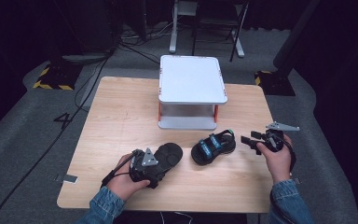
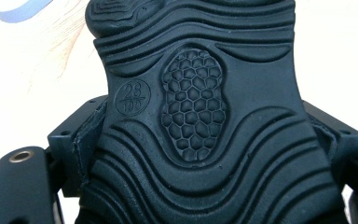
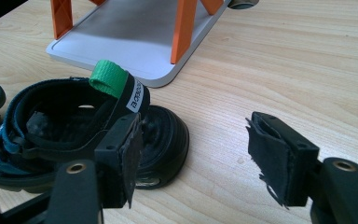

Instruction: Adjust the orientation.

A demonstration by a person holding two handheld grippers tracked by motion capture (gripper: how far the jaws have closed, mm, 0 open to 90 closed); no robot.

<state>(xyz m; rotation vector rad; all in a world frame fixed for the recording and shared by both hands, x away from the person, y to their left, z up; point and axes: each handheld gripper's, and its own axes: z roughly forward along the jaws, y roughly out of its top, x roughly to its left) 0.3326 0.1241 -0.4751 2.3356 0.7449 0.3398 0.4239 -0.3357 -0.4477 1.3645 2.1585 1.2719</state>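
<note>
A black sandal lies sole up left of the table's middle. My left gripper is shut on its heel end, and in the left gripper view the wavy tread sits between the two pads, which press on its sides. A second sandal, upright, has blue straps and a green heel tab. My right gripper stands open just right of it, above the table. Its pads have only bare wood between them, and the sandal's heel is beside the left jaw.
A white two-level rack with orange legs stands at the back middle of the wooden table. Cables and stand bases lie on the grey floor beyond. Bare wood stretches at the back left and along the front edge.
</note>
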